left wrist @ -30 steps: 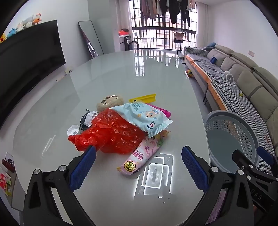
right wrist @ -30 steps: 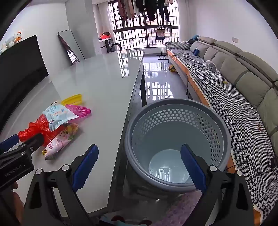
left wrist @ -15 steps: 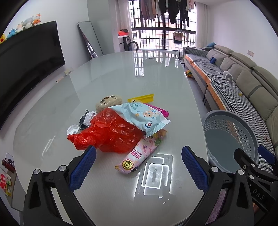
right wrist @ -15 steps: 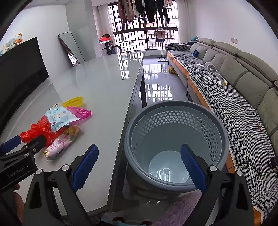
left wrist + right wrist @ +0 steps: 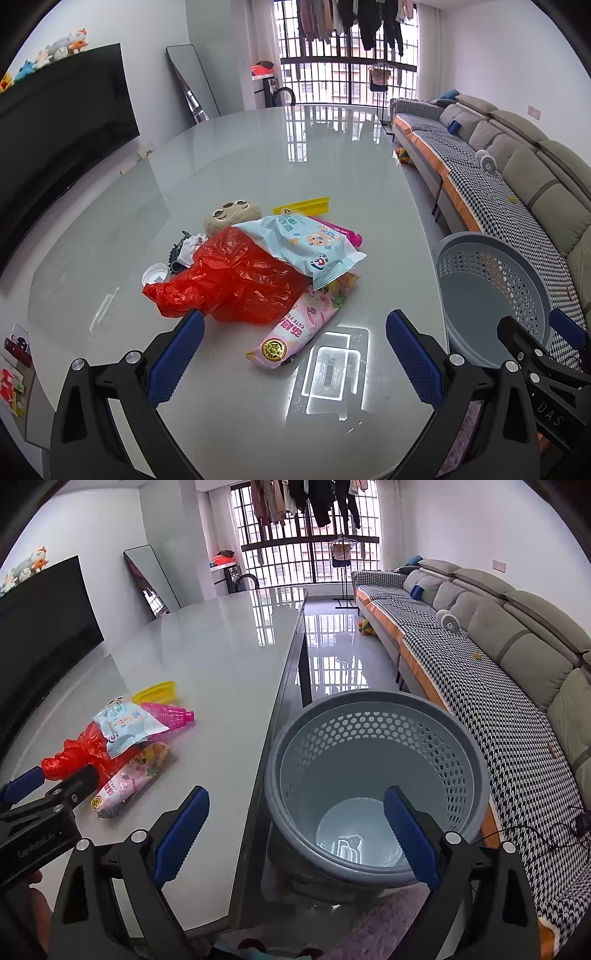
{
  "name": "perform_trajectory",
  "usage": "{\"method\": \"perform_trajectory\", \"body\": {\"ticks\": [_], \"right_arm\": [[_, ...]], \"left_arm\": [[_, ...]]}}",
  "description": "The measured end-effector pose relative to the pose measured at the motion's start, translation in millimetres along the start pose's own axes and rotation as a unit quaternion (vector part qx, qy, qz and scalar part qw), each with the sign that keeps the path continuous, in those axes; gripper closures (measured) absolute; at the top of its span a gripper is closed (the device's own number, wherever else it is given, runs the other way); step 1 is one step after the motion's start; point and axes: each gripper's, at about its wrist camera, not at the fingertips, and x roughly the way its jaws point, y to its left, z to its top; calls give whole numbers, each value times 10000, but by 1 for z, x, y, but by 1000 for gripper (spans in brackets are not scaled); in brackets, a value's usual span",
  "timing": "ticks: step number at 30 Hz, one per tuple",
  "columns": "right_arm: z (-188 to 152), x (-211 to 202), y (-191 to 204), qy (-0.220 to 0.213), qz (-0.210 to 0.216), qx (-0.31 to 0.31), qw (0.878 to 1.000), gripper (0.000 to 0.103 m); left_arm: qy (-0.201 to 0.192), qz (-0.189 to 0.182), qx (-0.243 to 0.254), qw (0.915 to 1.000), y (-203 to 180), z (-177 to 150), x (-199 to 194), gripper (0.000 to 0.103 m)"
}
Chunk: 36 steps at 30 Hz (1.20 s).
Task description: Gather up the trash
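- Left claw (image 5: 293, 345) held apart, empty; pink snack pack (image 5: 295, 326) lies just ahead, long axis pointing away.
- Right claw (image 5: 295, 825) held apart over waste basket (image 5: 373, 775), farther from pack.

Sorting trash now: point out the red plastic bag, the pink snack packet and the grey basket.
red plastic bag (image 5: 236, 280), left wrist view, crumpled middle.
pink snack packet (image 5: 295, 328), left wrist view, printed front.
grey basket (image 5: 373, 698), right wrist view, far rim.

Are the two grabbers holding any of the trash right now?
No, nothing is held. The left gripper is open, short of the trash pile, and the right gripper is open above the basket.
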Motion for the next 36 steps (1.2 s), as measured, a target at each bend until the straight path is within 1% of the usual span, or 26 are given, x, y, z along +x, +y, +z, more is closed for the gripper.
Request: {"method": "perform_trajectory", "body": {"ticks": [36], "right_arm": [[-2, -6, -9, -35, -1, 95, 9999, 12]], "left_arm": [[-9, -10, 64, 10000, -3, -1, -1, 6]]}}
